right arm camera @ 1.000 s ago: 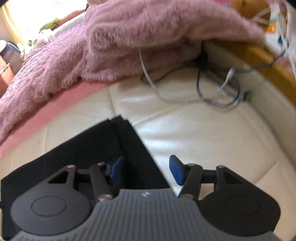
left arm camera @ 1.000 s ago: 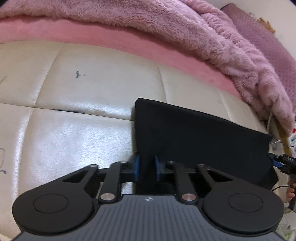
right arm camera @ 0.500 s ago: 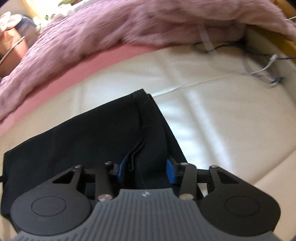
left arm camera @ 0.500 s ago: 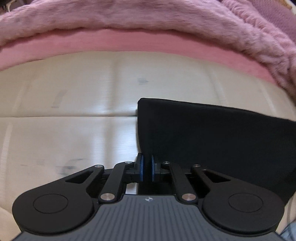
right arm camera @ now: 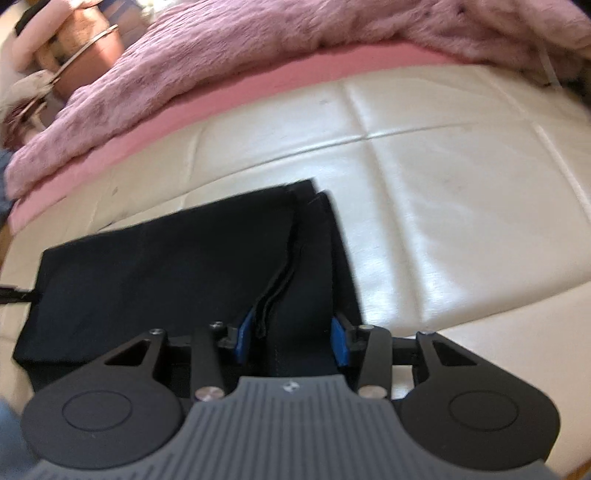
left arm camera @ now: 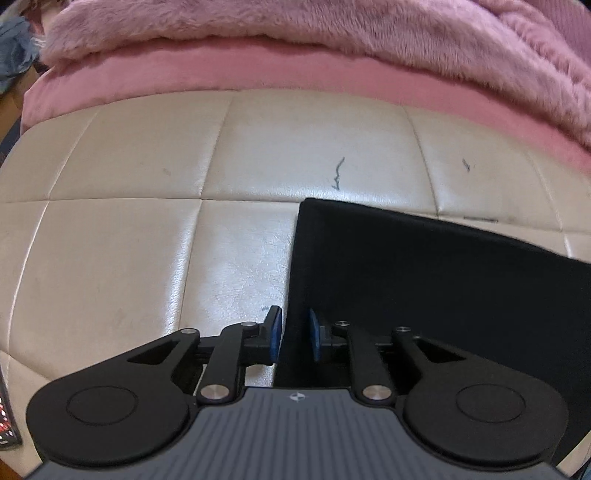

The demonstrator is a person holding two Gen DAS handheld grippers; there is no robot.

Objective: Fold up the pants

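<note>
Pants [left arm camera: 424,280] cut off right.

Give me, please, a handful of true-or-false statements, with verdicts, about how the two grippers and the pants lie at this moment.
1. The black pants lie on a cream quilted cushion. True.
2. The left gripper is clamped shut on the pants. False: its blue pads stand slightly apart, straddling the pants' left edge.
3. The right gripper is open, with pants fabric lying between its pads. True.
4. The pants are spread out at full length. False: they form a compact folded rectangle, layered edges showing on the right side.
5. A fluffy pink blanket lies beyond the cushion. True.
6. The blanket covers part of the pants. False: bare cushion separates them.
</note>
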